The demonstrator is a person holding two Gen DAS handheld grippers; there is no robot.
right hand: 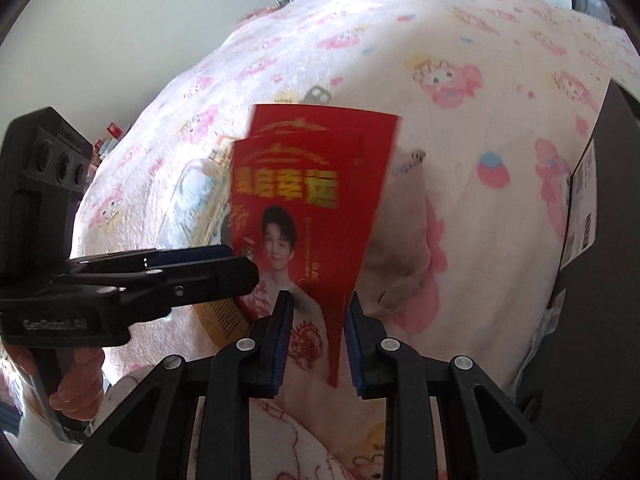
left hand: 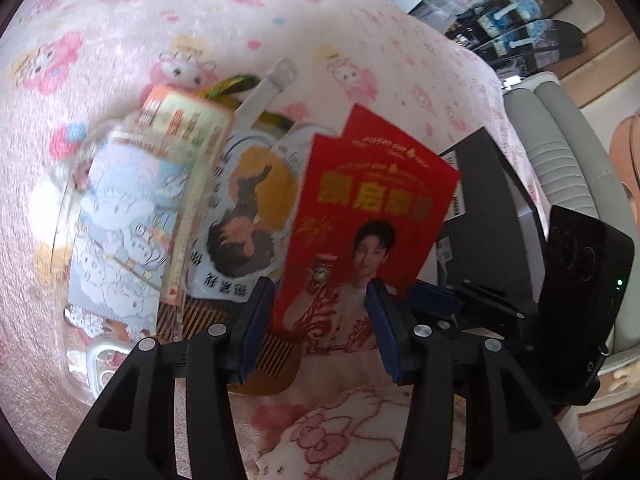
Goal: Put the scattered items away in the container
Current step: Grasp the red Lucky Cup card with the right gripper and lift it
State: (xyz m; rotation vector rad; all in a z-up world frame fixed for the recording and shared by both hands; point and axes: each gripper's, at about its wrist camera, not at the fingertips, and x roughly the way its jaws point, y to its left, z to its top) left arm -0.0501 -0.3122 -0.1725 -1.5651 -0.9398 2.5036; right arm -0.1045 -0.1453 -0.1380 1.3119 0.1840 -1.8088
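Ok, pink cartoon blanket (left hand: 120, 20) covers the whole bed and is the work surface. On it, towards the left of my left wrist view, sits the clear container (left hand: 66, 240), blurred but readable.

Progress: I judge the task well along. Several flat items already seem to lie in the container: a pale blue cartoon card (left hand: 120, 220), an orange box (left hand: 180, 128), a round photo badge (left hand: 248, 216) with its green lanyard (left hand: 236, 84) trailing off the far end, and an orange comb (left hand: 264, 364) at the near end. Loose blanket around it shows no other strays, as far as these views reach. Left to do: get the red cards in.

The red cards (right hand: 308, 200) are up in the air, upright, just beside the container and above its near right side, not in it yet. They look like a thin, slightly fanned stack: glossy red, yellow lettering, a printed portrait, light and bendy.

My right gripper (right hand: 318, 304) has the stack's lower end deep between its jaws, which stand nearly together; I read it as clamped on the red cards. My left gripper (left hand: 318, 292) stands about half spread with the cards' lower edge in its gap; whether its pads press I cannot tell.
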